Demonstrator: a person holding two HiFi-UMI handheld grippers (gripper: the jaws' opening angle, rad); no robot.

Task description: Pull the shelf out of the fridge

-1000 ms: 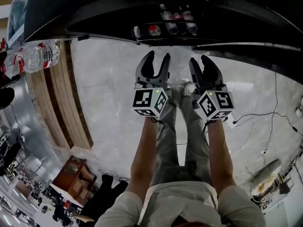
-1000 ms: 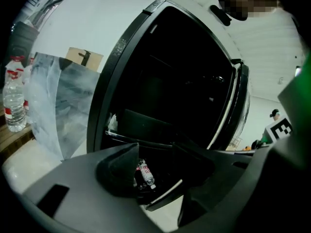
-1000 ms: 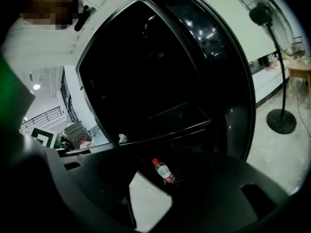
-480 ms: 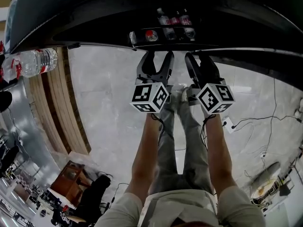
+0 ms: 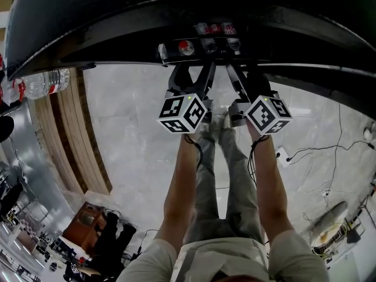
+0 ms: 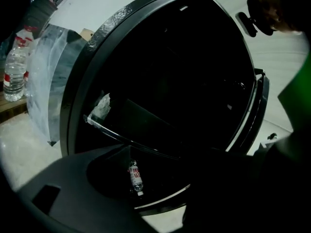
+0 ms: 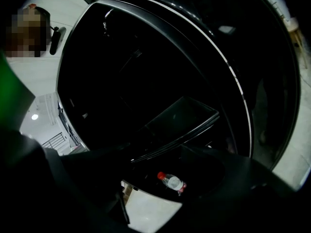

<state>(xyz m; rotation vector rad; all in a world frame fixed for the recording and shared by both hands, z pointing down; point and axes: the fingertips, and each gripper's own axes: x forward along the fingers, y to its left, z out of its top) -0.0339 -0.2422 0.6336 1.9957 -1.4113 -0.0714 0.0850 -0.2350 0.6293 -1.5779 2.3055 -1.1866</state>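
Compared with a second ago, both grippers are sitting farther forward, tips at the fridge's [image 5: 117,16] front lip rather than over the floor [image 5: 135,128]. The left hand-held gripper [image 5: 192,70] and right hand-held gripper [image 5: 247,70] have just been opening and are standing wide apart, clamping nothing. The shelf [image 6: 146,125] is lying inside the fridge, its front edge just ahead of the jaws, above a bottle [image 6: 135,176].
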